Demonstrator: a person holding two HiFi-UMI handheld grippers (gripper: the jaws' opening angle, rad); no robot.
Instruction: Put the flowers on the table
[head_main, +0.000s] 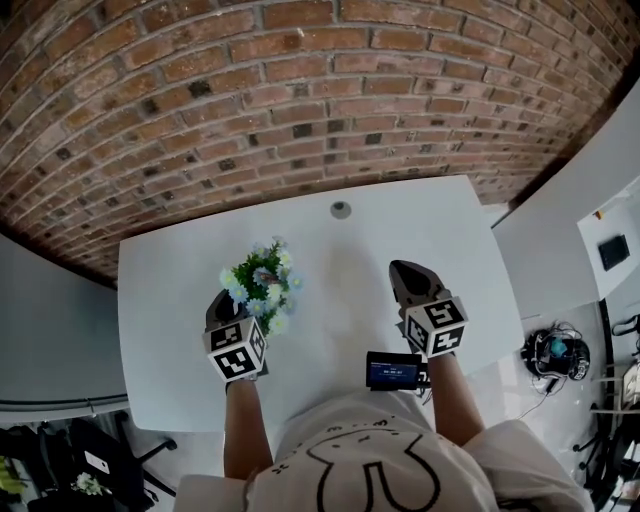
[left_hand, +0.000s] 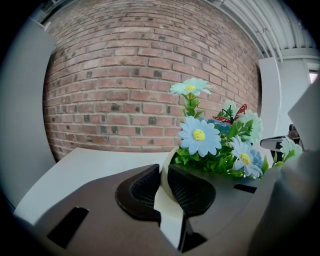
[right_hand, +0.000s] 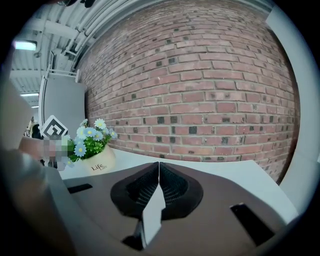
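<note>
A bunch of blue and white artificial flowers (head_main: 262, 285) stands in a cream pot over the left part of the white table (head_main: 340, 310). My left gripper (head_main: 222, 305) is shut on the pot's rim. In the left gripper view the cream rim (left_hand: 167, 192) is pinched between the jaws of that gripper (left_hand: 164, 182), with the flowers (left_hand: 200, 136) just beyond. The right gripper view shows the pot (right_hand: 97, 162) at the left; its base is hidden, so I cannot tell whether it rests on the table. My right gripper (head_main: 403, 272) (right_hand: 159, 175) is shut and holds nothing, above the table's right part.
A small round grommet (head_main: 341, 209) sits near the table's far edge. A black device with a screen (head_main: 393, 371) lies at the near edge. A brick wall (head_main: 300, 90) stands behind the table. Cables (head_main: 555, 355) lie on the floor at the right.
</note>
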